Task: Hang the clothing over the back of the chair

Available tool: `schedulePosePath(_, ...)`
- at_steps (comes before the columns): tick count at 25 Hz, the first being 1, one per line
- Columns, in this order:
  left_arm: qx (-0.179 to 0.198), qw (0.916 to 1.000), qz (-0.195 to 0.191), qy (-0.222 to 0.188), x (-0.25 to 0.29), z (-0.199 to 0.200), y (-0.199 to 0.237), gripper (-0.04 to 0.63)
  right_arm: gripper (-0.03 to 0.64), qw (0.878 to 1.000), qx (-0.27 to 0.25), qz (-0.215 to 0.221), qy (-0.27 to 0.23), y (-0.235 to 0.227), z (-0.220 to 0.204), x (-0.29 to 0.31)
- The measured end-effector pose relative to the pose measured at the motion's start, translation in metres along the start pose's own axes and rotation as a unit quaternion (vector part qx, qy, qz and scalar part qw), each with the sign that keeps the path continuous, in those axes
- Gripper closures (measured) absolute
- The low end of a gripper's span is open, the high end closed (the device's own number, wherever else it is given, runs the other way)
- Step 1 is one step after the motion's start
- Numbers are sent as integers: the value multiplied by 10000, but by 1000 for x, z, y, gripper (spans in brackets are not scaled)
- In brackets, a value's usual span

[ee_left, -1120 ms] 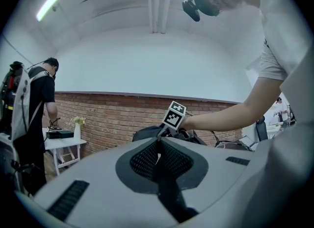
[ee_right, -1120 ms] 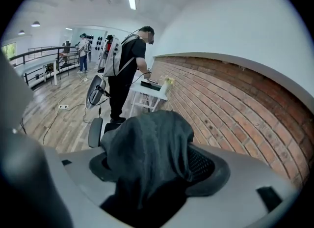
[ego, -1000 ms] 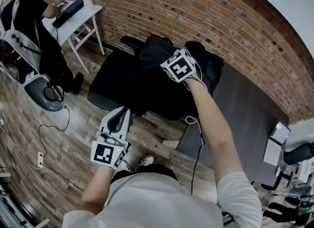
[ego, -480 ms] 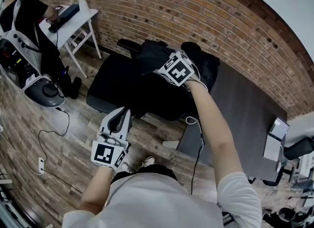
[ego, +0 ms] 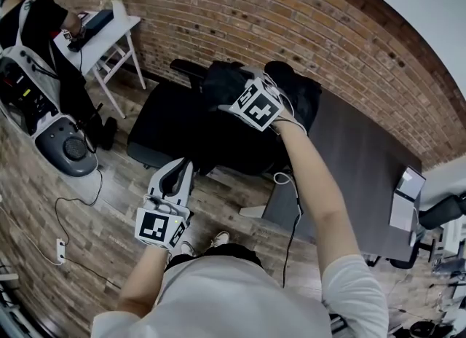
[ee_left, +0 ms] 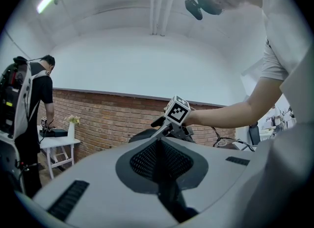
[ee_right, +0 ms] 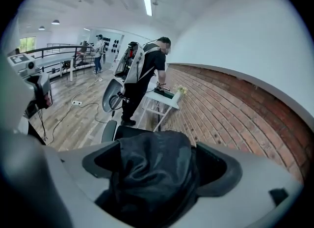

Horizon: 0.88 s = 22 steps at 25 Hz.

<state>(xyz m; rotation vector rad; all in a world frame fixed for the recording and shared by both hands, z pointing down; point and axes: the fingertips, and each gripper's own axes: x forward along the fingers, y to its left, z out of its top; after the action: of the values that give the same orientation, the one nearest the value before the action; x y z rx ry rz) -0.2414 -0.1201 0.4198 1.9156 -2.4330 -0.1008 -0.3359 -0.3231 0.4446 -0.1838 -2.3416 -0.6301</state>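
A black garment (ego: 222,81) lies bunched over the back of a black office chair (ego: 171,122). My right gripper (ego: 237,90) reaches down onto it at the top of the backrest. In the right gripper view its jaws are opening. The dark cloth (ee_right: 147,158) sits between them, with gaps beside the pads. The right gripper (ee_right: 156,173) points down toward the seat (ee_right: 125,132). My left gripper (ego: 180,169) hangs low over the floor near my body, shut and holding nothing. From the left gripper (ee_left: 159,158) I see the right gripper's marker cube (ee_left: 176,111).
A dark desk (ego: 364,176) stands right of the chair, and a brick wall (ego: 306,23) runs behind it. At the far left, a person (ego: 44,30) stands at a white side table (ego: 109,27). A grey device (ego: 65,147) and cables lie on the wooden floor.
My right gripper has shifted slightly to the left along the top of the chair back. The left gripper has stayed where it was.
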Motion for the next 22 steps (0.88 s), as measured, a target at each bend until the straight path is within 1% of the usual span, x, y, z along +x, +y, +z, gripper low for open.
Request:
schedulePosePath(4,-12,9999,-109,-36,-4,3,-5,557,166,9984,444,59,-349,2,18,-14)
schedulePosePath(8,6,9998,-177,-96,-12,7,-9,557,166,9990,300,-164,-292,6,20,-23)
schedulePosePath(14,-63,9996,-223,-131,-32,6,-6,557,167,9973,705,-201,-79,30,-10,-23)
schedulePosePath(17,-109,9995,-292,-111,-39,3,-7,557,167,9948,965,-318,-17,42,-28,-26)
schedulePosePath(20,-155,9991,-375,-87,-44,-1,-11,557,169,9895,1349,-509,-54,49,-45,-35)
schedulePosePath(22,-186,9989,-437,-45,-46,-6,-15,557,186,9838,1669,-641,-120,53,-56,-43)
